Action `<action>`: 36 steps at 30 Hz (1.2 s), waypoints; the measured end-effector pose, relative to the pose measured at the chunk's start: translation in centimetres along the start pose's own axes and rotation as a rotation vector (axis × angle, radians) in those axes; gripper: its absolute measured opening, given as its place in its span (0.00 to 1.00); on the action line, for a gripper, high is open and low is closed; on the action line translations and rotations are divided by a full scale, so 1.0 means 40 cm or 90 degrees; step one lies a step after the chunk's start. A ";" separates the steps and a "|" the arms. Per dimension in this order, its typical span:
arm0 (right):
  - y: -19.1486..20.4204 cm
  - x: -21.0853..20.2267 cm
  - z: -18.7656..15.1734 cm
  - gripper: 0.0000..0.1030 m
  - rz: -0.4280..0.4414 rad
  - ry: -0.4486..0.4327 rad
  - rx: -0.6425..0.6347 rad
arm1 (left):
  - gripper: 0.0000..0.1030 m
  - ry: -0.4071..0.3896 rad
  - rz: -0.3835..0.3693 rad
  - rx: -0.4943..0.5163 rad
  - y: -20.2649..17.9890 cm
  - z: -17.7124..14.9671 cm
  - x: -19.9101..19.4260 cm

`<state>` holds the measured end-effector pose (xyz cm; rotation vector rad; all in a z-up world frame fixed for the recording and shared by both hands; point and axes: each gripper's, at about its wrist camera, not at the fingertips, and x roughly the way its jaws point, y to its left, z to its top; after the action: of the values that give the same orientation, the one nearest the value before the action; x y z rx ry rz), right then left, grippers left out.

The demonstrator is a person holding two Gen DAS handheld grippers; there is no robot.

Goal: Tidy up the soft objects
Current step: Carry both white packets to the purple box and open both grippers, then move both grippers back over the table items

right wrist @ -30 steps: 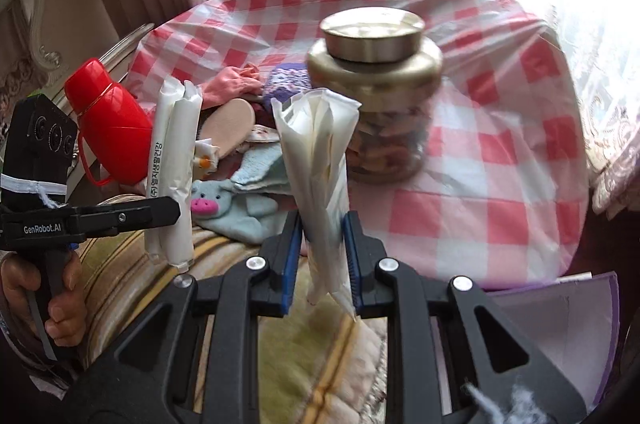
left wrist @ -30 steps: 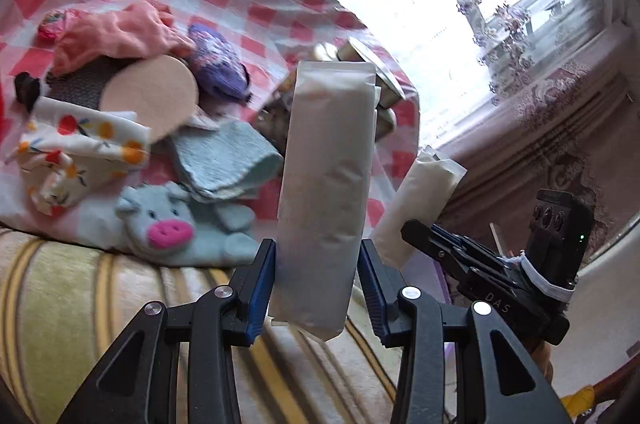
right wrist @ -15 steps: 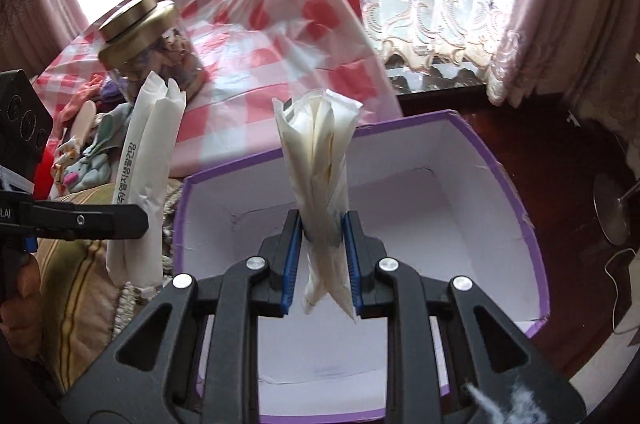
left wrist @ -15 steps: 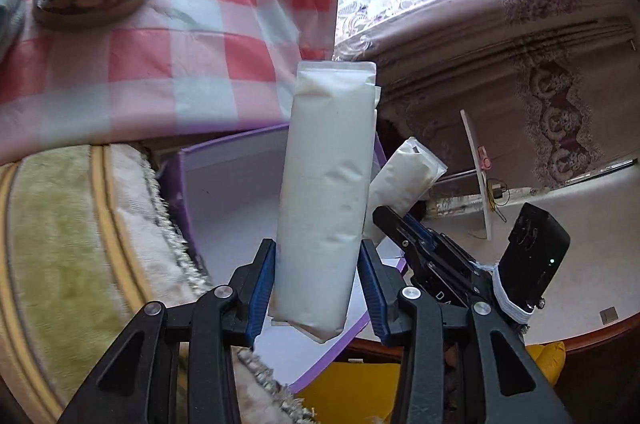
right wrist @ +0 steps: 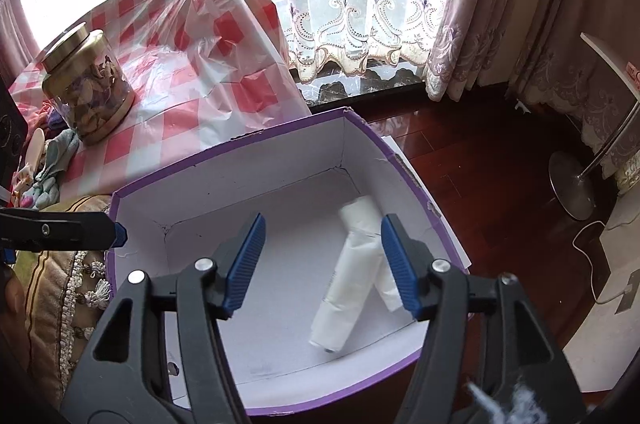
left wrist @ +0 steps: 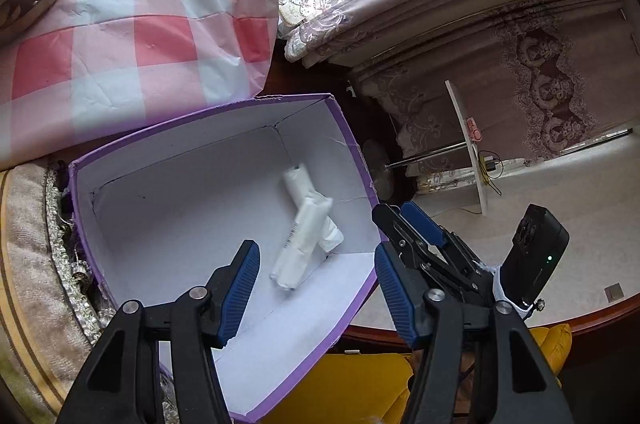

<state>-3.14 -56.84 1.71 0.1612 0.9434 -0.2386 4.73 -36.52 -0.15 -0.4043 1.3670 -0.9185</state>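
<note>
Inside our purple-rimmed white cardboard box (right wrist: 132, 216), toward four o'clock, two white soft packs (right wrist: 352, 276) lie crossed; both tongs, left (left wrist: 316, 288) and right (right wrist: 322, 260), are opening, empty; cloth toys (right wrist: 52, 159) at nine o'clock remain.

We see two packets (right wrist: 347, 288) lying crossed inside the box (right wrist: 256, 155), toward its right wall; behind the box stands the jar (right wrist: 89, 87) on the tabletop (right wrist: 224, 63).
</note>
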 end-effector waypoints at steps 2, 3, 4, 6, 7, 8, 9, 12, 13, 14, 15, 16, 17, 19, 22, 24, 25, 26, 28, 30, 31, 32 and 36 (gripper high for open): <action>0.014 0.000 -0.001 0.62 0.008 0.001 -0.006 | 0.59 -0.013 0.012 0.009 0.006 0.000 -0.018; 0.022 -0.001 0.001 0.62 0.012 0.001 -0.011 | 0.59 -0.020 0.020 0.016 0.004 0.002 -0.025; 0.032 -0.003 0.000 0.62 0.017 0.001 -0.016 | 0.59 -0.030 0.029 0.025 0.003 -0.001 -0.037; 0.049 -0.010 0.001 0.62 0.029 -0.001 -0.024 | 0.59 -0.050 0.046 0.045 -0.001 -0.008 -0.063; 0.058 -0.012 0.002 0.62 0.037 -0.002 -0.027 | 0.59 -0.059 0.054 0.052 -0.007 -0.008 -0.070; 0.068 -0.015 0.002 0.62 0.046 -0.002 -0.029 | 0.59 -0.068 0.061 0.057 -0.004 -0.011 -0.083; 0.078 -0.017 0.003 0.62 0.054 -0.001 -0.032 | 0.59 -0.078 0.068 0.063 -0.002 -0.012 -0.097; 0.113 -0.024 0.004 0.62 0.076 -0.001 -0.042 | 0.59 -0.111 0.098 0.073 0.015 -0.021 -0.145; 0.129 -0.028 0.004 0.62 0.084 -0.002 -0.048 | 0.59 -0.121 0.107 0.074 0.024 -0.024 -0.164; 0.146 -0.031 0.005 0.62 0.093 -0.003 -0.054 | 0.59 -0.132 0.115 0.075 0.034 -0.027 -0.183; 0.163 -0.034 0.006 0.62 0.099 -0.002 -0.061 | 0.59 -0.143 0.123 0.074 0.046 -0.030 -0.204; 0.181 -0.035 0.006 0.62 0.103 0.001 -0.068 | 0.59 -0.153 0.132 0.072 0.061 -0.033 -0.226; 0.198 -0.036 0.006 0.62 0.110 0.001 -0.077 | 0.59 -0.163 0.142 0.069 0.076 -0.037 -0.248; 0.236 -0.039 0.009 0.62 0.124 0.003 -0.097 | 0.59 -0.185 0.163 0.062 0.108 -0.044 -0.297; 0.290 -0.044 0.014 0.62 0.154 0.007 -0.115 | 0.59 -0.229 0.210 0.044 0.161 -0.054 -0.376; 0.327 -0.044 0.018 0.62 0.168 0.012 -0.130 | 0.59 -0.262 0.271 0.030 0.198 -0.062 -0.432; 0.346 -0.043 0.019 0.62 0.172 0.015 -0.138 | 0.59 -0.276 0.310 0.024 0.215 -0.064 -0.458; 0.365 -0.042 0.020 0.62 0.176 0.017 -0.145 | 0.59 -0.289 0.345 0.016 0.235 -0.069 -0.483; 0.401 -0.038 0.022 0.62 0.189 0.024 -0.160 | 0.59 -0.313 0.390 0.001 0.268 -0.083 -0.531; 0.435 -0.035 0.024 0.62 0.200 0.031 -0.175 | 0.59 -0.327 0.435 -0.011 0.301 -0.095 -0.569; 0.453 -0.032 0.026 0.62 0.203 0.034 -0.181 | 0.59 -0.330 0.457 -0.018 0.316 -0.101 -0.583; 0.470 -0.028 0.028 0.62 0.206 0.037 -0.188 | 0.59 -0.333 0.477 -0.026 0.331 -0.106 -0.594; 0.532 -0.019 0.034 0.62 0.219 0.049 -0.214 | 0.59 -0.336 0.530 -0.049 0.379 -0.131 -0.638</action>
<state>3.27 -36.59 3.80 0.0209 1.0018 0.2451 6.21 -6.75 4.44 -0.0895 0.9366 -0.0542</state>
